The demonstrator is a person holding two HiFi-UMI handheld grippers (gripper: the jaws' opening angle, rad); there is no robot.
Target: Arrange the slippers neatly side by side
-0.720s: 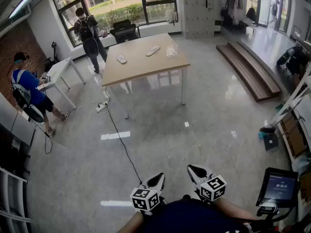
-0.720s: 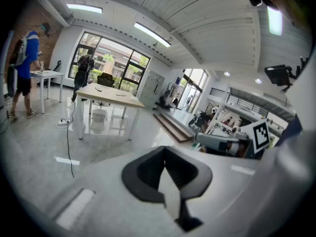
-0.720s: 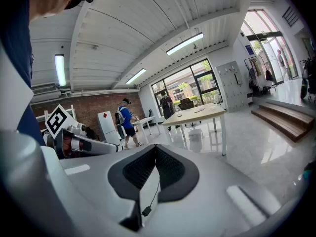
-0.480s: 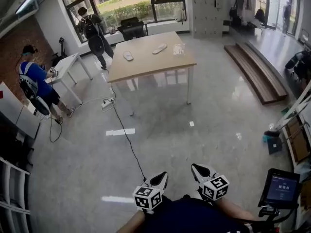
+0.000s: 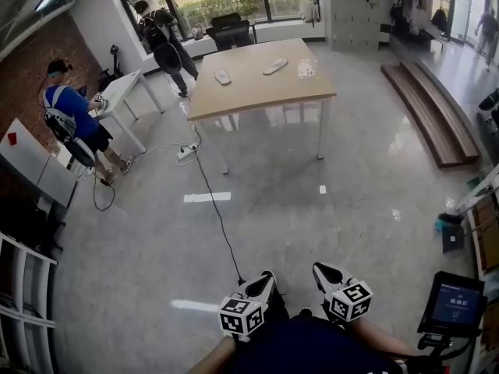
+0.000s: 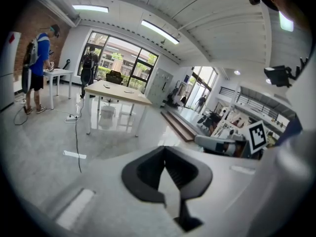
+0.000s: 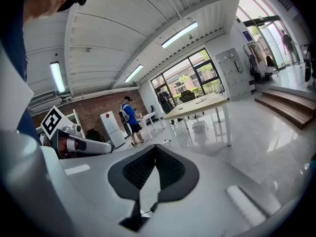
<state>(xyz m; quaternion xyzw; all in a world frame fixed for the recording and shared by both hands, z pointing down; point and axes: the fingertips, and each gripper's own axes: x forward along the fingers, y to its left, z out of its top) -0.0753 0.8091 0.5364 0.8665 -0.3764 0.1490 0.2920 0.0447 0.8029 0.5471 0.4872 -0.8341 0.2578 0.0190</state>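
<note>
Two light slippers lie apart on a wooden table (image 5: 265,92) far across the room: one (image 5: 223,76) towards the left, the other (image 5: 275,66) near the middle at a different angle. The same table (image 6: 116,89) shows small in the left gripper view, and in the right gripper view the table (image 7: 197,105) is also distant. My left gripper (image 5: 262,282) and right gripper (image 5: 324,273) hang low by my body, far from the table. Both are shut with nothing in them; the left gripper (image 6: 164,151) and the right gripper (image 7: 156,149) show their pads pressed together.
A clear plastic item (image 5: 306,69) sits on the table's right part. A black cable (image 5: 214,209) runs over the floor from a power strip (image 5: 187,153). Two people (image 5: 74,123) (image 5: 164,33) stand by a white desk (image 5: 125,92). A wooden platform (image 5: 433,123) lies right; a screen (image 5: 456,306) stands near right.
The head view has swung, so the table, people and floor cable sit further right and lower in the frame. Both grippers stay shut and low by my body.
</note>
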